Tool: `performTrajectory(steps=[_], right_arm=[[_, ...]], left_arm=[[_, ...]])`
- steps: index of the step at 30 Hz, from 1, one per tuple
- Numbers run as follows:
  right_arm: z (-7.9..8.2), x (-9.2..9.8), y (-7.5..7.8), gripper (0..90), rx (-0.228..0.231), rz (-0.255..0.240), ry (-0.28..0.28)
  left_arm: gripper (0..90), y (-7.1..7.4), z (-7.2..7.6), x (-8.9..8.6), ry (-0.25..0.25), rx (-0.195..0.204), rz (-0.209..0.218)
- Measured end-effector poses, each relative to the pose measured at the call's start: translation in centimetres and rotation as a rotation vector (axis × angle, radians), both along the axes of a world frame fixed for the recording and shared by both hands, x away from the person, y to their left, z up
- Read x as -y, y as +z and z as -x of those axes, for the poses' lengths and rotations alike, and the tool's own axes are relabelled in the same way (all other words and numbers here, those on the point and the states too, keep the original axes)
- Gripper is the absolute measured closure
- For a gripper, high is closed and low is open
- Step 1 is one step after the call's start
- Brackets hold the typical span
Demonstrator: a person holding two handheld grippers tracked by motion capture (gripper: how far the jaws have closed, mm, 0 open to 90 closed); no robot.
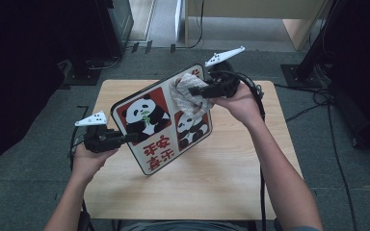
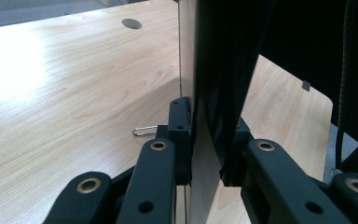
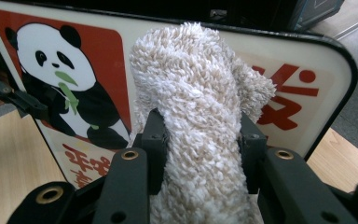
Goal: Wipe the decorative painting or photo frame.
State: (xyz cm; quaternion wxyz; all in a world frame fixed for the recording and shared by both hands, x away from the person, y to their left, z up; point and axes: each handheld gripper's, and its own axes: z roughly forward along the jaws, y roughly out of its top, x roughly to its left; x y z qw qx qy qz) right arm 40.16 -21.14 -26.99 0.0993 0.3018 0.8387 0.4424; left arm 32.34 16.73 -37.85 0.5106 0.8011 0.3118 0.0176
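Note:
A white board with red panda pictures (image 1: 160, 122) is held tilted above the wooden table (image 1: 221, 168). My left gripper (image 1: 131, 137) is shut on its left edge. In the left gripper view the board (image 2: 214, 70) stands edge-on between the two jaws of the left gripper (image 2: 207, 147), which clamp it. My right gripper (image 1: 203, 92) is shut on a fluffy off-white cloth (image 1: 187, 92) that lies against the board's upper right part. In the right gripper view the cloth (image 3: 196, 84) bulges up out of the right gripper (image 3: 200, 140), with the board (image 3: 93, 42) close behind it.
A small wire clip (image 2: 144, 131) lies on the table near the left gripper, and a round hole (image 2: 131, 23) sits farther off. Cables (image 1: 318, 96) and dark stands (image 1: 308, 67) ring the table on the grey floor.

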Motion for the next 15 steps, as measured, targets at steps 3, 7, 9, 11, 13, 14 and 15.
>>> performTrajectory(steps=[3,7,9,11,13,14,15], right_arm=[[0.2,0.0,-0.4,65.0,0.004,0.006,0.001],[0.4,0.1,-1.1,65.0,0.007,-0.006,0.011],[0.5,0.2,-1.5,65.0,0.003,-0.016,0.013],[0.6,0.3,-2.0,64.9,0.006,-0.014,0.014],[0.7,0.4,-2.4,65.0,0.003,-0.014,0.017],[0.7,0.4,-2.6,65.0,-0.001,-0.015,0.018],[0.7,0.5,-2.9,64.9,-0.002,-0.02,0.02]], left_arm=[[79.3,0.0,0.0,0.0,0.0,-0.001,-0.001],[79.3,0.1,0.1,0.0,-0.003,0.004,-0.009],[79.3,0.1,0.1,0.0,-0.005,0.007,-0.015],[79.3,0.1,0.1,0.1,-0.004,0.007,-0.014],[79.3,0.1,0.1,0.1,-0.002,0.008,-0.016],[79.3,0.1,0.1,0.1,-0.002,0.008,-0.015],[79.3,0.1,0.1,0.1,-0.002,0.008,-0.015]])
